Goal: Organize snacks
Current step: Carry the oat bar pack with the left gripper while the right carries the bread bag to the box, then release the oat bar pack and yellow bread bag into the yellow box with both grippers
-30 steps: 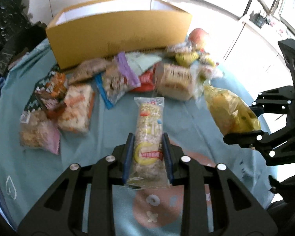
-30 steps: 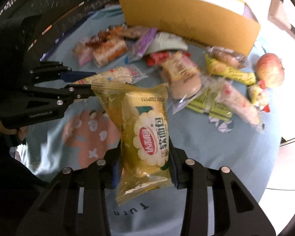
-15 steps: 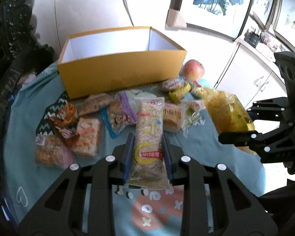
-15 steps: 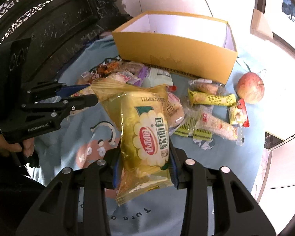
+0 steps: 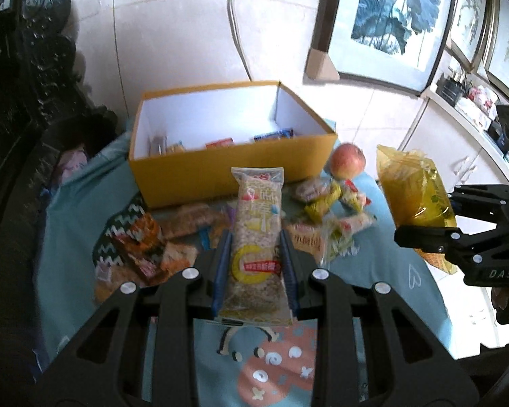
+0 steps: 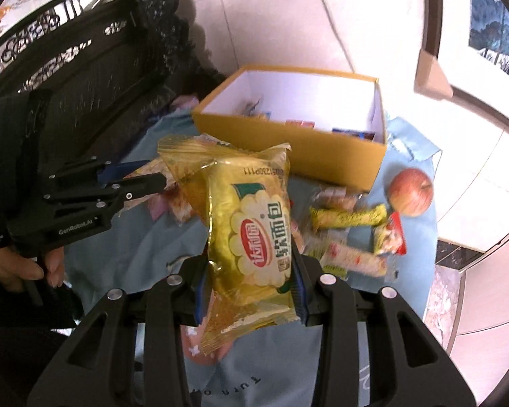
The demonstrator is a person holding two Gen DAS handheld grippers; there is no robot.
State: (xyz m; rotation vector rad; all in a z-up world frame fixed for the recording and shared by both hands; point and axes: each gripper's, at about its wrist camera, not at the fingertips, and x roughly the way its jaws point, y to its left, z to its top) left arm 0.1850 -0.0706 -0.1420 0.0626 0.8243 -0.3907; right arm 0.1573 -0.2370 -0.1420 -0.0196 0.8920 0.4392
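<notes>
My left gripper (image 5: 254,254) is shut on a long clear pack of oat-coloured rice crackers (image 5: 257,237), lifted above the blue tablecloth (image 5: 78,210). My right gripper (image 6: 251,271) is shut on a yellow bread packet (image 6: 251,230); in the left wrist view that same yellow packet (image 5: 414,190) hangs at the right in the right gripper (image 5: 434,227). Behind both stands an open yellow cardboard box (image 5: 227,166) with white inner walls and a few small packets on its floor. Loose snack packets (image 5: 325,203) lie on the cloth before the box.
A red apple (image 5: 347,161) sits right of the box, with yellow and red-ended snack bars (image 6: 349,217) near it. Dark carved furniture (image 6: 68,68) stands at the left. A hand (image 6: 23,264) holds the left gripper's handle. Framed pictures (image 5: 390,17) lean against the wall behind.
Both grippers have risen with their packets still held, and the views have tipped up so the box's inside and the wall behind now show.
</notes>
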